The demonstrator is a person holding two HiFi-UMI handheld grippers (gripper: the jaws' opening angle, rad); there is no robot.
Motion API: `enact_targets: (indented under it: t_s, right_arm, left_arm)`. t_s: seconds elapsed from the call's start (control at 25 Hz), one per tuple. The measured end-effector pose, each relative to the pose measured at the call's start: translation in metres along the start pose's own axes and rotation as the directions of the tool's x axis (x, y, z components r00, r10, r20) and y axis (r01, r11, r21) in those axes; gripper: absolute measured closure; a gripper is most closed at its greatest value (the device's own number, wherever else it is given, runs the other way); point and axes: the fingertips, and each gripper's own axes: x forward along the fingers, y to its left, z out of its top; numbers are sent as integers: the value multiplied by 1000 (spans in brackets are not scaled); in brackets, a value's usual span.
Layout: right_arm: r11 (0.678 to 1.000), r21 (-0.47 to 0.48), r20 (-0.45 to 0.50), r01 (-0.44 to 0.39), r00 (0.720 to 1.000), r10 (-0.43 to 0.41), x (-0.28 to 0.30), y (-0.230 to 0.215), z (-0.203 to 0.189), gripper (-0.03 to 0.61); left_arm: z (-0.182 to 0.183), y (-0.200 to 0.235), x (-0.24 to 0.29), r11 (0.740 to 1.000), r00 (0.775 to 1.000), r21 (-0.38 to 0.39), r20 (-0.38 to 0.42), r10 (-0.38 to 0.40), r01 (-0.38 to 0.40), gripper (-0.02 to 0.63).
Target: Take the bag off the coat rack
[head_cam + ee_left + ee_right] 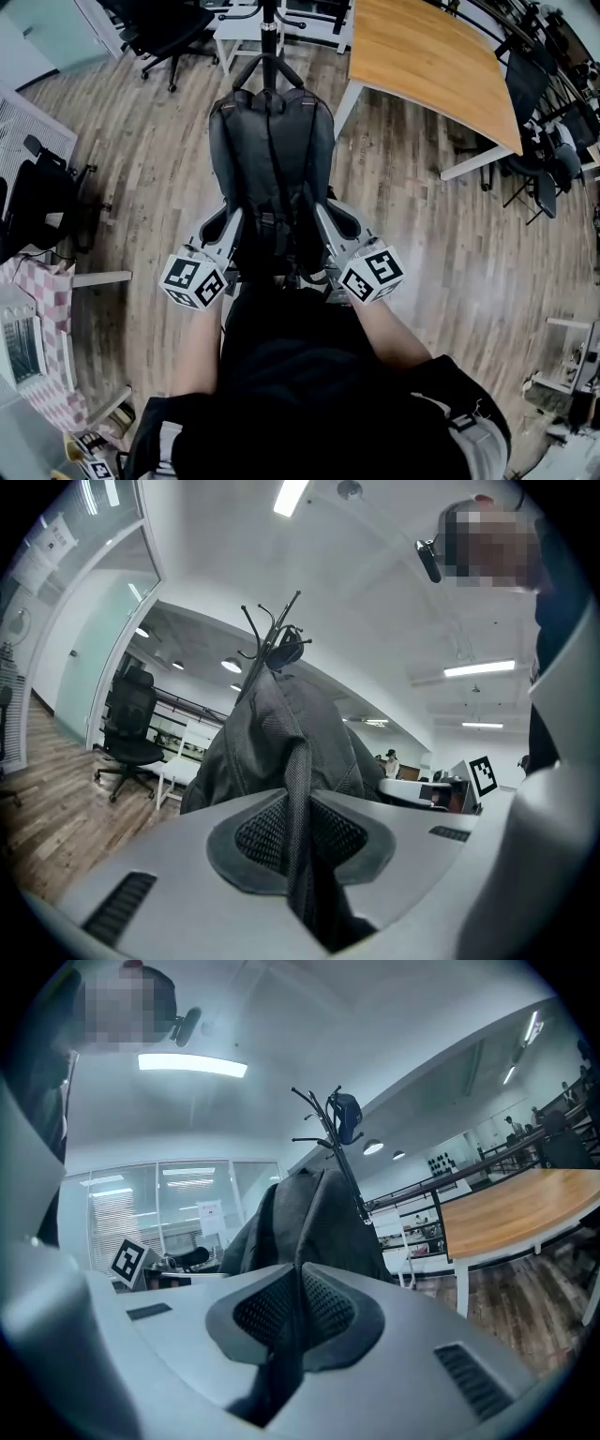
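Observation:
A dark grey backpack [272,159] hangs from the black coat rack [270,26] in front of me, straps facing me. My left gripper [232,225] is shut on the bag's left strap, and its mesh webbing [298,855] runs between the pads. My right gripper [323,217] is shut on the right strap [281,1354] in the same way. In the left gripper view the backpack [281,733] rises to the rack's hooks [272,635], where a dark loop hangs. The right gripper view shows the backpack [309,1218] and the coat rack [328,1124] from the other side.
A wooden table [422,56] on white legs stands at the back right. A black office chair [164,28] and a white stool [239,28] are behind the rack. Dark chairs [37,197] and a checkered cloth [47,309] lie at my left. The floor is wood planks.

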Motion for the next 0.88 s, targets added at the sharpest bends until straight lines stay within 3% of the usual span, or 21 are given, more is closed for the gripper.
enact_targets:
  t_s: [0.88]
  right_arm:
    - [999,-4,1,-51,999,51,3,-1,14,534]
  left_arm:
    - [13,-2,6,999,1000,-24,-5,-24,24,541]
